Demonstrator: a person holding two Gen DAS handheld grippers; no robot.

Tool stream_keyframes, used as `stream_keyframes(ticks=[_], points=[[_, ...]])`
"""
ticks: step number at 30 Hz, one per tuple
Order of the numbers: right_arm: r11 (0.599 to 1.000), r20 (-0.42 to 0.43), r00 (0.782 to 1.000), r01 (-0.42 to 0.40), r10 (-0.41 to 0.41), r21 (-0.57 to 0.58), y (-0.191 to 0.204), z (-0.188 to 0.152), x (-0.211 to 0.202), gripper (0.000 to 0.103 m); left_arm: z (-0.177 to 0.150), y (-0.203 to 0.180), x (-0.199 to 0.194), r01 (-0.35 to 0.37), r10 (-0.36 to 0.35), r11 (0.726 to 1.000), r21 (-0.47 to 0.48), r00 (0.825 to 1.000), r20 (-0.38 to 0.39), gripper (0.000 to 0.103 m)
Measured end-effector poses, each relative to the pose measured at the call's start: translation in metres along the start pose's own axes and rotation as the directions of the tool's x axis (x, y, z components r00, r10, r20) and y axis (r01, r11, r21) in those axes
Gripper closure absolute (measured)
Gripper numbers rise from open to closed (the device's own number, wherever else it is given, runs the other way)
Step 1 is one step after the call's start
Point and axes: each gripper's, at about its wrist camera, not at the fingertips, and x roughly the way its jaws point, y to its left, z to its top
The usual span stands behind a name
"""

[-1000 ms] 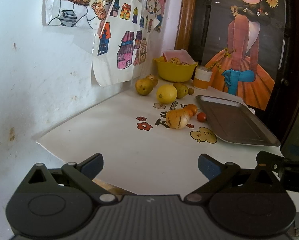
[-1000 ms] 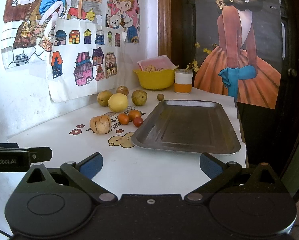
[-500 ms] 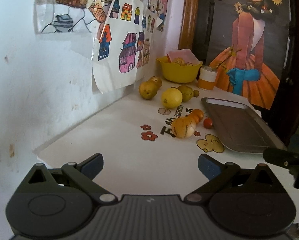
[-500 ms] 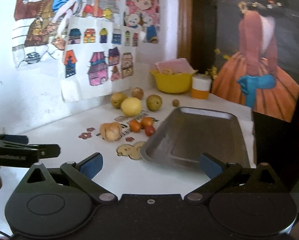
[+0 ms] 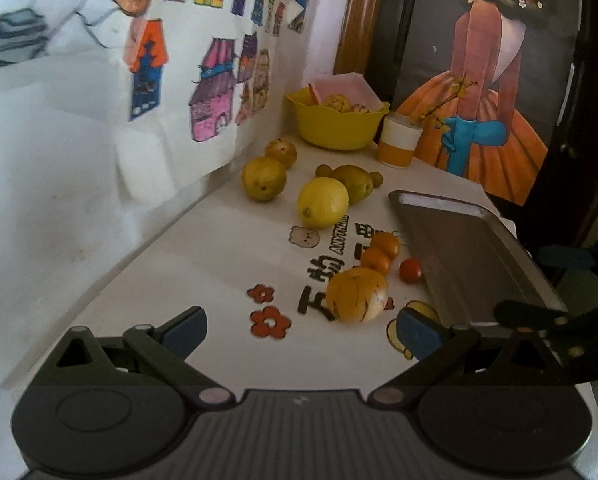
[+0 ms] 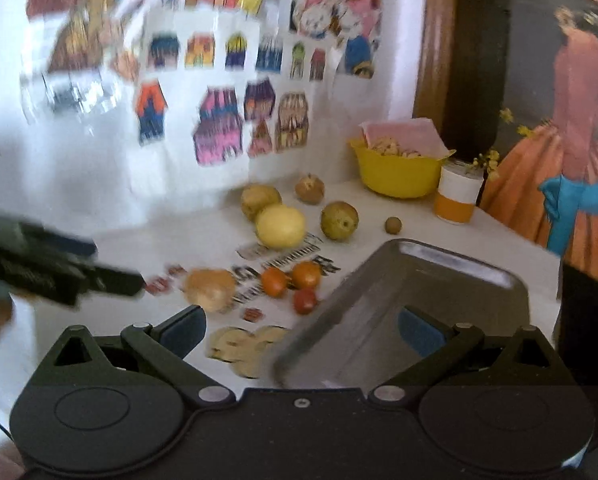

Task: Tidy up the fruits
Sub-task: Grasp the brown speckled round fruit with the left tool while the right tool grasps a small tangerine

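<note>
Loose fruit lies on a white table (image 5: 187,264). Nearest my left gripper (image 5: 301,330) is a striped yellow-orange melon (image 5: 357,295), just beyond the open fingers. Behind it sit two small oranges (image 5: 381,252), a red tomato (image 5: 411,270), a yellow lemon (image 5: 322,201) and several greenish pears (image 5: 263,179). A grey metal tray (image 5: 459,252) lies to the right. My right gripper (image 6: 301,330) is open above the tray's near-left corner (image 6: 299,354), holding nothing. The same melon (image 6: 211,289) and tomato (image 6: 304,301) appear blurred in the right wrist view.
A yellow bowl (image 5: 337,124) with a pink sheet and an orange-and-white cup (image 5: 399,146) stand at the back. Drawings hang on the white wall (image 5: 59,168) to the left. A dark door with a poster (image 5: 495,80) closes off the right.
Both grippers have moved forward over the table toward the fruit and tray. The melon is now close to the left fingers. Both stay open.
</note>
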Motion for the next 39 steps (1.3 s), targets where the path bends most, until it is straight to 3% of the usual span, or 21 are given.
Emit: stream_keyframes(ticks=[5, 12, 15, 17, 20, 25, 29, 31, 39], points=[[0.996, -0.031, 0.998, -0.057, 0.055, -0.072, -0.006, 0.003, 0.032, 0.007, 0.007, 0.000, 0.027, 0.034, -0.036, 0.998, -0.045, 0.998, -0.046, 0.000], [0.958, -0.035, 0.997, -0.070, 0.062, -0.279, -0.002, 0.009, 0.066, 0.019, 0.007, -0.010, 0.054, 0.047, -0.055, 0.989, -0.138, 0.997, -0.055, 0.005], [0.932, -0.058, 0.990, -0.140, 0.128, -0.333, -0.001, 0.014, 0.080, 0.030, 0.007, -0.011, 0.060, 0.053, -0.064, 0.986, -0.156, 0.996, -0.063, 0.012], [0.902, -0.056, 0.985, -0.173, 0.164, -0.396, 0.004, 0.015, 0.085, 0.043, 0.007, -0.011, 0.063, 0.064, -0.074, 0.984, -0.164, 0.995, -0.061, 0.018], [0.861, -0.049, 0.985, -0.171, 0.168, -0.480, 0.014, 0.015, 0.092, 0.057, 0.008, -0.010, 0.066, 0.072, -0.084, 0.983, -0.171, 0.995, -0.062, 0.025], [0.850, -0.073, 0.977, -0.211, 0.202, -0.482, 0.019, 0.020, 0.106, 0.073, 0.011, -0.012, 0.071, 0.081, -0.094, 0.984, -0.161, 0.993, -0.075, 0.041], [0.833, -0.090, 0.972, -0.231, 0.215, -0.503, 0.026, 0.021, 0.116, 0.075, 0.013, -0.012, 0.073, 0.091, -0.106, 0.982, -0.163, 0.991, -0.084, 0.044], [0.824, -0.090, 0.975, -0.219, 0.202, -0.522, 0.030, 0.020, 0.119, 0.074, 0.013, -0.011, 0.073, 0.101, -0.117, 0.980, -0.170, 0.989, -0.087, 0.053], [0.819, -0.079, 0.983, -0.181, 0.164, -0.544, 0.036, 0.020, 0.119, 0.079, 0.014, -0.012, 0.063, 0.074, -0.088, 0.985, -0.157, 0.993, -0.081, 0.056]])
